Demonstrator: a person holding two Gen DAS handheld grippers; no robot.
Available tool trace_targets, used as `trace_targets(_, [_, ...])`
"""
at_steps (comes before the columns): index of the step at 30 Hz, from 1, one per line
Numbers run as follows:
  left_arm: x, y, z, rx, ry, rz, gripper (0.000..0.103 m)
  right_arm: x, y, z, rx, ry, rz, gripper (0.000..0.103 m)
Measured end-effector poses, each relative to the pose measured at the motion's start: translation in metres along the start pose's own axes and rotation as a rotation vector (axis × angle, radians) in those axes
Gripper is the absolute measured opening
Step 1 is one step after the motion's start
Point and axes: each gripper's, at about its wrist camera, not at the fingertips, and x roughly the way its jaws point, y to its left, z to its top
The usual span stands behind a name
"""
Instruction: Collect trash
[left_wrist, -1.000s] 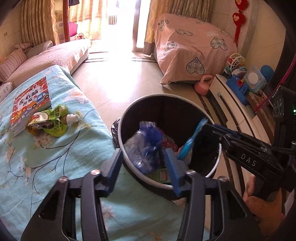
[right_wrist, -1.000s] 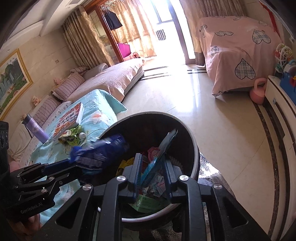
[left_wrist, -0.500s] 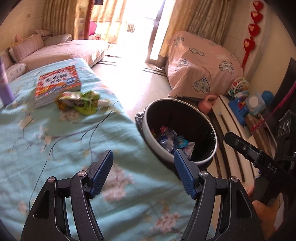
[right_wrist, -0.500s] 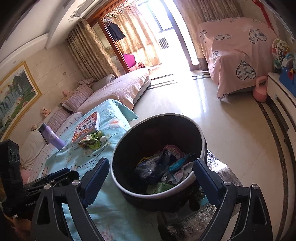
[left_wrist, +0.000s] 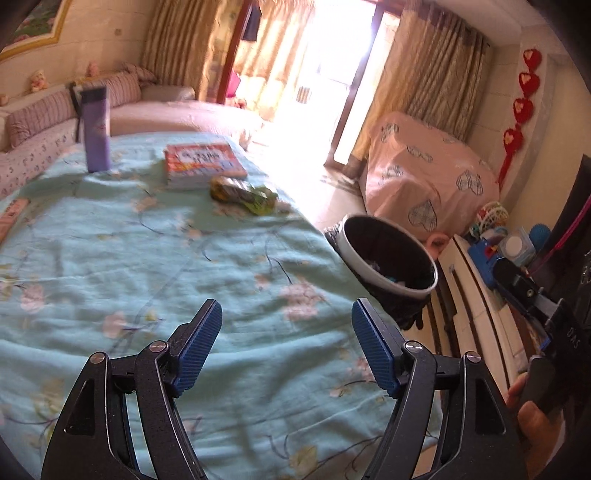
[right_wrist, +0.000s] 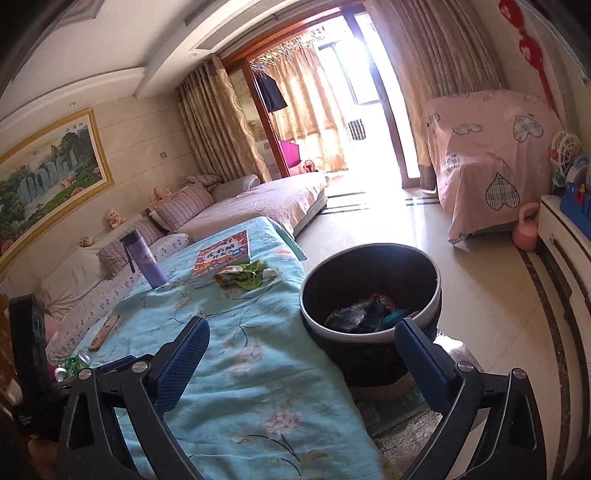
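A black trash bin (left_wrist: 388, 258) (right_wrist: 369, 295) with a white rim stands on the floor at the table's right edge, with several wrappers inside. Green and yellow snack wrappers (left_wrist: 243, 195) (right_wrist: 242, 277) lie on the light blue flowered tablecloth (left_wrist: 147, 266) (right_wrist: 251, 369) beside a book. My left gripper (left_wrist: 286, 343) is open and empty above the cloth, well back from the bin. My right gripper (right_wrist: 303, 363) is open and empty, near the bin's front side. A crushed green can (right_wrist: 75, 363) lies at the cloth's left edge in the right wrist view.
A red and white book (left_wrist: 203, 164) (right_wrist: 221, 256) and a purple bottle (left_wrist: 96, 127) (right_wrist: 146, 264) sit on the far cloth. A pink flat item (right_wrist: 105, 332) lies left. Sofa behind, covered pink furniture (right_wrist: 491, 162) right, white toy shelf (left_wrist: 476, 295) beside the bin.
Both grippers opened, dropped their wrappers into the bin, then pulled up and back from it. The left view has swung over the table.
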Motion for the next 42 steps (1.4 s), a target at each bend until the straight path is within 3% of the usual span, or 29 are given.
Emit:
trace_targets(4, [-0.037,0.010,-0.011,0.002,-0.131,0.063,0.103,-0.035,0.024,0.003,-0.053,-0.139,0.054,0.103])
trace_targets(7, [-0.052,0.017,-0.026,0.017,-0.196,0.131,0.103,-0.039,0.038,-0.011,-0.115,-0.148,0.058,0.103])
trace_targets(15, [-0.063,0.028,-0.064,0.066,-0.250,0.283,0.103,-0.025,0.050,-0.055,-0.179,-0.111,0.021,0.103])
trace_targets(27, [-0.064,0.021,-0.084,0.125,-0.264,0.363,0.103,-0.021,0.040,-0.077,-0.149,-0.086,0.030,0.103])
trace_targets(42, [-0.071,0.017,-0.088,0.136,-0.256,0.384,0.103,-0.027,0.044,-0.082,-0.156,-0.082,0.047,0.103])
